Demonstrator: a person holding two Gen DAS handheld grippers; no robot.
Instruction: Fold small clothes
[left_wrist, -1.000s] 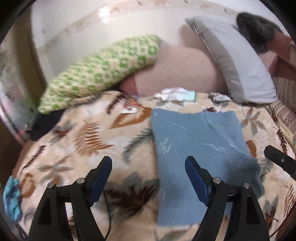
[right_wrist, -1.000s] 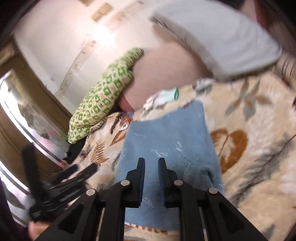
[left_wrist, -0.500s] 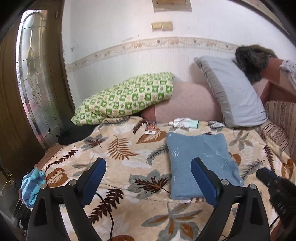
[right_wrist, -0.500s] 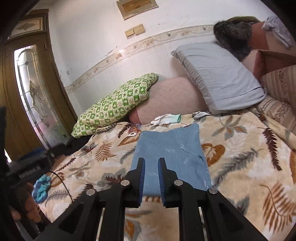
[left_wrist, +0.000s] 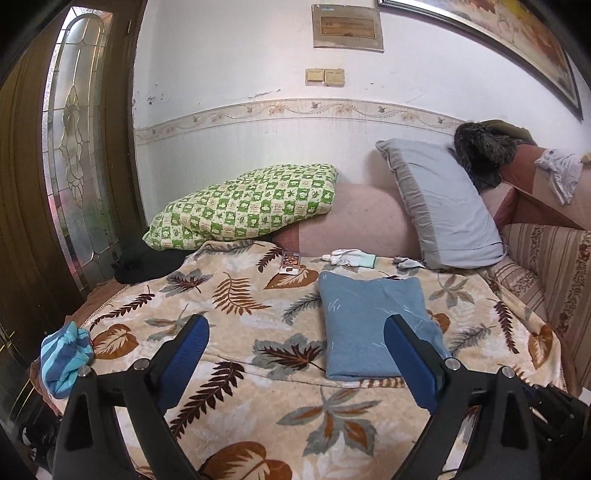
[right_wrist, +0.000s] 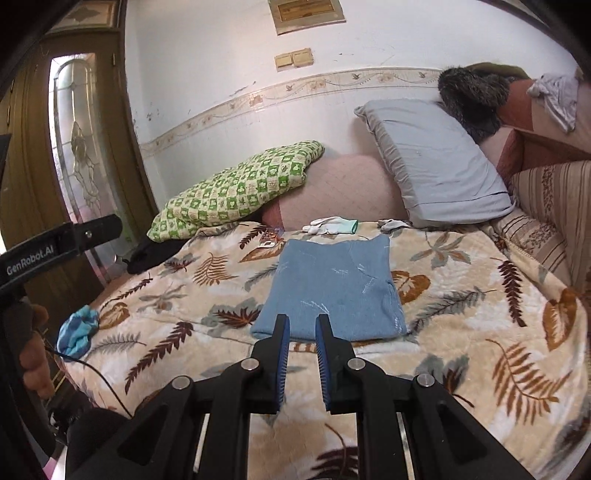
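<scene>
Now, the blue garment lies folded into a neat rectangle on the leaf-patterned blanket, right of centre in the left wrist view and at centre in the right wrist view.

Left gripper: jaws spread wide, having just been opening, with nothing between them; blue pads frame the lower middle of the frame, and the right-hand pad overlaps the garment's near corner in the picture only, apart from the cloth.

Right gripper: fingers drawn close, a narrow gap left between the pads, clamping nothing; tips sit at the lower centre of the frame, just over the garment's near edge, not touching it.

Other items noted:
- Striped blue cloth bundle at the blanket's lower-left edge.
- Green checked pillow at upper middle, leaning on a pink bolster.
- Grey pillow propped at upper right.
- White glove and a small card lying beyond the garment's far edge.
- Person's hand at the left edge of the right wrist view, holding the other gripper's handle.
</scene>
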